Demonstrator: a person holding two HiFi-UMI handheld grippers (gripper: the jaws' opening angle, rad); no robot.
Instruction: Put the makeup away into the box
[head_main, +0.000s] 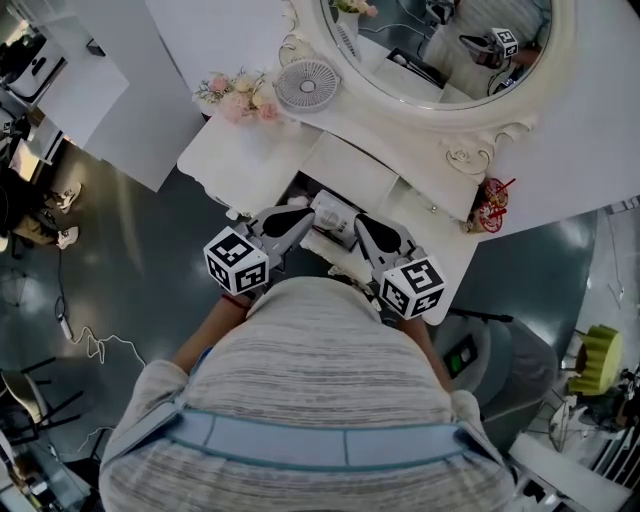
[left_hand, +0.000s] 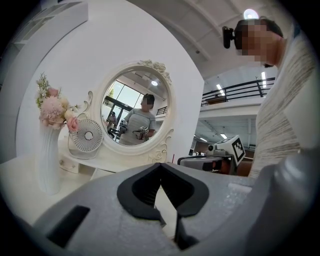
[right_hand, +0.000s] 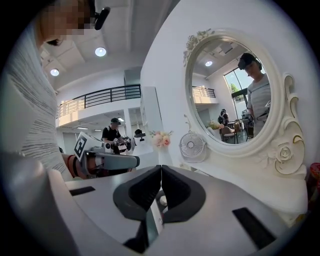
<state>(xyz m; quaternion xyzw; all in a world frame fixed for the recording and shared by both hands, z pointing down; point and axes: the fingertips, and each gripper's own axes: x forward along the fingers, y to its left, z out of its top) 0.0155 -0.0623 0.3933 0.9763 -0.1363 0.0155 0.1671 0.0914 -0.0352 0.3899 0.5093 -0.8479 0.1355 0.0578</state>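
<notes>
In the head view both grippers are held in front of the person's chest, pointing at a white vanity table (head_main: 250, 150). Between their tips a pale open box (head_main: 335, 215) with small items sits in a dark recess at the table's front. More pale items (head_main: 345, 265) lie nearer the body; I cannot tell what they are. My left gripper (head_main: 306, 220) (left_hand: 160, 165) has its jaws together with nothing between them. My right gripper (head_main: 361, 226) (right_hand: 161, 166) is shut too, holding nothing; a small pale thing (right_hand: 161, 200) shows below, behind its jaws.
A round mirror (head_main: 440, 50) in an ornate white frame stands at the table's back. A small white fan (head_main: 307, 83) and a vase of pink flowers (head_main: 240, 95) stand at the left. A red ornament (head_main: 492, 205) sits at the right corner. Dark floor surrounds the table.
</notes>
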